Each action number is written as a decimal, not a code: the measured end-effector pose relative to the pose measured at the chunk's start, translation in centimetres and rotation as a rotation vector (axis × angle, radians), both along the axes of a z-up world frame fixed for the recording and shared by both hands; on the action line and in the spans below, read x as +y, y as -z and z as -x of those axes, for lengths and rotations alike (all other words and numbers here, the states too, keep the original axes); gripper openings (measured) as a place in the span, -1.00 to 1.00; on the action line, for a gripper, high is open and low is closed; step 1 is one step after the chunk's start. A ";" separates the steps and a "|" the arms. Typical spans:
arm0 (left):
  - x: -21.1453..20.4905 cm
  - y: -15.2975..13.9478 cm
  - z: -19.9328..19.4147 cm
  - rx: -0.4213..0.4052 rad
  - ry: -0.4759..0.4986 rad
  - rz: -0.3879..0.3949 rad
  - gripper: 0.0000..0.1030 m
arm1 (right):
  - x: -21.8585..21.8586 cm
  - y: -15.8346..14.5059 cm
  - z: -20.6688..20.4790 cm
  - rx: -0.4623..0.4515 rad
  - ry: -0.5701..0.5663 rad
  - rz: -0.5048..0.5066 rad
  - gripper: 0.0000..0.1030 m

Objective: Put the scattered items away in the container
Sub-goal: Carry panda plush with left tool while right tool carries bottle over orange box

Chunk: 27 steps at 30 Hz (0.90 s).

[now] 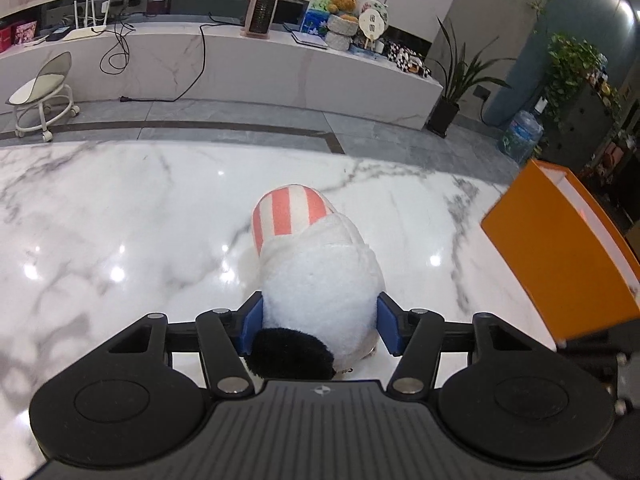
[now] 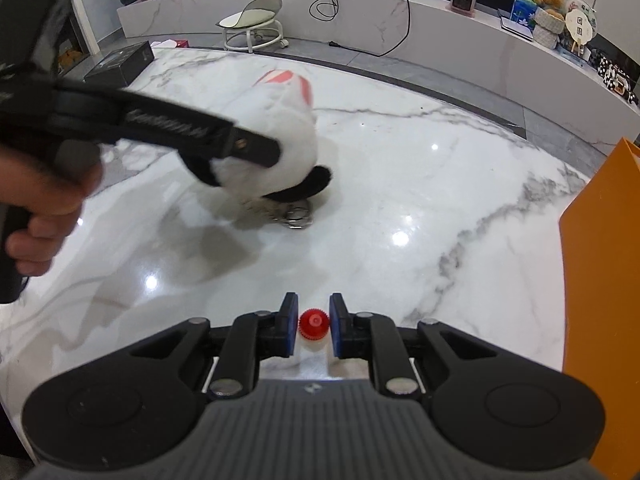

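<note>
My left gripper [image 1: 320, 330], low in the frame's centre, has its jaws clamped on a white plush toy [image 1: 320, 280] above the marble counter [image 1: 120, 220]. My right gripper [image 2: 314, 330] pinches a small red-capped bottle [image 2: 314, 326]. An orange container [image 1: 560, 252] stands at the right edge.

We see the left gripper [image 1: 320, 328] pitched steeply downward, its blue pads [image 1: 252, 326] pressing the flanks of a white plush toy [image 1: 320, 272] at 9 and 3 o'clock. In the right wrist view a bare hand [image 2: 44, 208] at 9 o'clock clasps this gripper's handle. The right gripper [image 2: 314, 330], likewise angled down, has its jaws drawn narrow, pinching a small red-capped bottle [image 2: 314, 326] between the pads.
</note>
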<state>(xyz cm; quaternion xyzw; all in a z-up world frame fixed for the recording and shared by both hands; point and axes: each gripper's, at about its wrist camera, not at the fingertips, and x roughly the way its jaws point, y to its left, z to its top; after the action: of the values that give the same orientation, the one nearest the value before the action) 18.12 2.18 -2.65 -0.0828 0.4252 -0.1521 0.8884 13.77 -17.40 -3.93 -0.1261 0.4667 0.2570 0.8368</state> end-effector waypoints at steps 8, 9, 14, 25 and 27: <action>1.5 -0.1 3.9 0.024 0.035 -0.015 0.28 | 0.4 0.1 1.3 -0.011 -0.042 0.027 -0.65; 1.6 -0.3 4.2 0.022 0.035 -0.018 0.28 | 0.4 0.0 1.4 -0.015 -0.043 0.028 -0.65; 1.8 -1.4 4.8 0.007 0.034 -0.019 0.28 | 0.2 -0.6 1.9 -0.033 -0.041 0.022 -0.65; -0.6 -3.4 5.6 -0.047 0.066 -0.037 0.28 | -1.4 -2.7 2.2 -0.073 -0.007 -0.015 -0.65; -0.8 -3.6 5.6 -0.052 0.067 -0.037 0.28 | -1.8 -3.2 2.0 -0.081 0.006 -0.024 -0.65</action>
<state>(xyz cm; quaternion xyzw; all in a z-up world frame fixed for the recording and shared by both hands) 12.57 1.37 0.96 -0.0482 0.4074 -0.1759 0.8948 11.72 -19.24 -0.77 -0.1252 0.4298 0.2548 0.8571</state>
